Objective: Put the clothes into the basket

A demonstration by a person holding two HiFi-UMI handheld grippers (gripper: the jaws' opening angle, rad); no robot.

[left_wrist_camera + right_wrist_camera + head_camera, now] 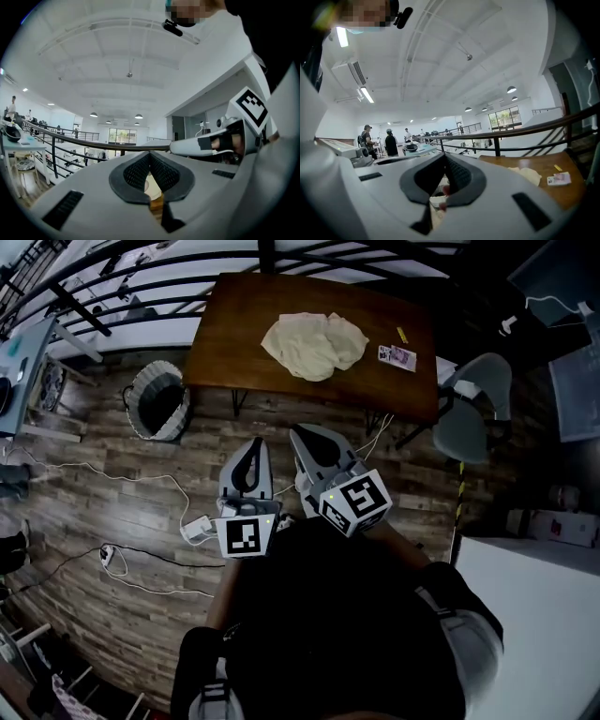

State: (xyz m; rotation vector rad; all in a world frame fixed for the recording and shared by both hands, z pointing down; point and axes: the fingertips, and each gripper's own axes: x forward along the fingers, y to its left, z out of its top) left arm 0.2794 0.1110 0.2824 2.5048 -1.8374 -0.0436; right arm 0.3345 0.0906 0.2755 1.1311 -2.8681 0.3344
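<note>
A heap of cream clothes (314, 345) lies on the brown wooden table (234, 334) ahead of me; in the right gripper view the clothes (529, 174) sit at the right on the table (543, 192). The round grey-and-white basket (157, 401) stands on the floor left of the table. My left gripper (251, 442) and right gripper (300, 433) hover side by side over the floor, short of the table's near edge, pointing at it. Both are shut with nothing held: the left gripper (150, 157) and the right gripper (443, 158) show their tips together.
A small printed card (397, 355) and a yellow bit lie on the table's right part. A grey chair (473, 404) stands right of the table. Cables and a power strip (200, 530) trail over the plank floor. A black railing (112, 296) runs behind; a white counter (534, 615) is near right.
</note>
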